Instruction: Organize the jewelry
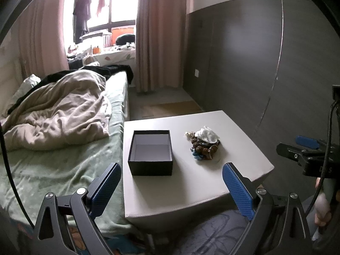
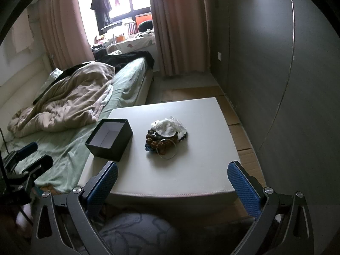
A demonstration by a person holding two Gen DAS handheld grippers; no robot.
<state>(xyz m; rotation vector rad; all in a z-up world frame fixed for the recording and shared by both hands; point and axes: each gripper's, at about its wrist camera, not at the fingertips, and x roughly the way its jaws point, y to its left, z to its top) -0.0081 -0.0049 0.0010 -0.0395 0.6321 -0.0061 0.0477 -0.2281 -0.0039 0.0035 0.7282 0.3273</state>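
Observation:
A pile of jewelry (image 1: pixel 203 145) lies on the white table (image 1: pixel 191 187): brown and blue beads, a thin silver ring, and a white crumpled piece on top. It also shows in the right wrist view (image 2: pixel 166 137). An open, empty black box (image 1: pixel 151 152) with a pale lining stands left of the pile, seen too in the right wrist view (image 2: pixel 109 139). My left gripper (image 1: pixel 172 188) is open and empty, above the table's near edge. My right gripper (image 2: pixel 173 188) is open and empty, above the near edge too.
A bed (image 1: pixel 63 148) with a rumpled beige blanket and green sheet adjoins the table's left side. A dark grey wardrobe wall (image 2: pixel 286 85) runs along the right. Cardboard lies on the floor (image 2: pixel 244 131) beyond the table. The person's patterned lap (image 2: pixel 136 233) is below the table edge.

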